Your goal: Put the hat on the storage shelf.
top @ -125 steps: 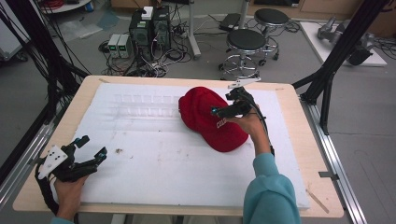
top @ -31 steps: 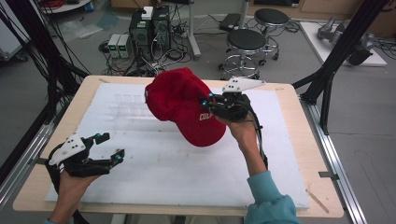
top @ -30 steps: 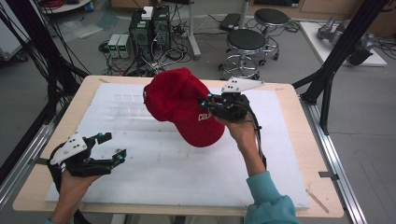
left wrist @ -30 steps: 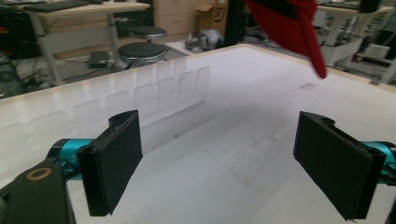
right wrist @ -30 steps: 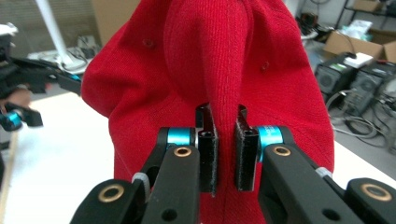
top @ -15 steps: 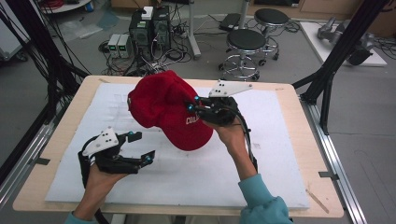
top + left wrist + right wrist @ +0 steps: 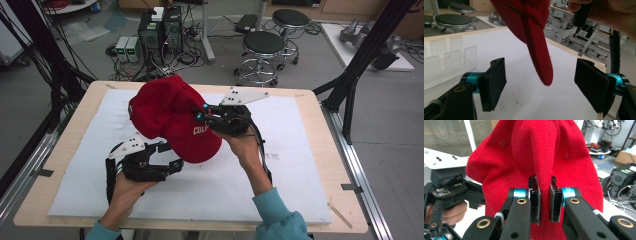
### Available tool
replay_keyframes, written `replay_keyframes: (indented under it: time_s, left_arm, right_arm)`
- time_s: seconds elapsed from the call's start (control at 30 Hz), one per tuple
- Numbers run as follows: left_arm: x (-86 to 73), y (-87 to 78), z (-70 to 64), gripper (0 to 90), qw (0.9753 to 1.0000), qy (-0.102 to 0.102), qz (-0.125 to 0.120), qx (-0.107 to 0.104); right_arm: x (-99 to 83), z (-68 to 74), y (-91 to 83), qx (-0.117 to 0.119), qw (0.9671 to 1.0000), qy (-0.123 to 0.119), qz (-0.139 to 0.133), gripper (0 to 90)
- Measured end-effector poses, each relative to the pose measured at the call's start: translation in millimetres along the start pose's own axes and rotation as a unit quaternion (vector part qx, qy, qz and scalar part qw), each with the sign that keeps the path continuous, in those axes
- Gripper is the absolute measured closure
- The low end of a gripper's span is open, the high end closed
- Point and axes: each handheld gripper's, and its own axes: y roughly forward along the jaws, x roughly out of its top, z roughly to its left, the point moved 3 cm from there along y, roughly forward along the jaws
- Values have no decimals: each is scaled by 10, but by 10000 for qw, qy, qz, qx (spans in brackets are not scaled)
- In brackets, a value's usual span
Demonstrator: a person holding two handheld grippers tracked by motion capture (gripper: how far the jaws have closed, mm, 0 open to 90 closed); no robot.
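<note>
the red corduroy-like baseball cap with white lettering [image 7: 172, 117] hangs in the air above the white foam mat [image 7: 280, 190] that covers the pale wooden table [image 7: 320, 150], lifted clear of the surface by the right gripper [image 7: 202, 112], whose jaws are clenched on a pinched fold of the cap's fabric. held this way, by the look of it, the cap dangles with its brim pointing down and free, which offers that edge to the left gripper [image 7: 167, 156] waiting just beneath with its jaws spread wide and nothing between them; the likely purpose is a handover or a two-handed grip. the right gripper view shows what the high view cannot: the two black pads [image 7: 535, 200] squeezing a raised ridge of red cloth [image 7: 544, 157], with the other hand's tool off to the left. the left gripper view gives the detail that matters for the next grasp: the curved brim tip [image 7: 544, 72] hangs between the open pads [image 7: 494, 83], touching neither, slightly nearer the middle than either side, and a clear plastic rack [image 7: 449, 60] sits on the mat behind. the high view alone gives the overall layout, with both forearms meeting near the table's centre.
</note>
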Motion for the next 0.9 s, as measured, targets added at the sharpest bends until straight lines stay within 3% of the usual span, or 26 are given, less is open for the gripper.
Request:
replay_keyframes:
  time_s: [0.13,0.23,0.4,0.6,0.67,0.7,0.77,0.9]
  left_arm:
    - [-20,27,7,338,9999,-149,-43,-39]
    - [-23,37,7,405,9999,-37,-27,-90]
    - [-21,48,1,508,9999,-44,-76,-134]
    - [-13,29,-55,747,9996,-127,-230,-119]
    - [-15,18,-69,815,9993,-270,-199,-147]
    - [13,20,17,830,9990,376,-206,-156]
    - [17,4,41,841,9985,516,-142,-128]
    - [17,-9,45,846,9984,547,-119,-93]
  right_arm:
    - [3,49,39,89,10000,9,-34,832]
    - [8,64,52,127,9999,-16,-70,832]
    - [12,79,62,195,9997,-34,-116,832]
    - [11,124,104,326,9994,-40,-99,831]
    - [5,131,121,365,9993,-48,-84,830]
    - [3,131,127,380,9992,-59,-80,829]
    - [0,138,140,451,9989,-73,-77,827]
    - [-5,142,152,483,9988,-91,-57,816]
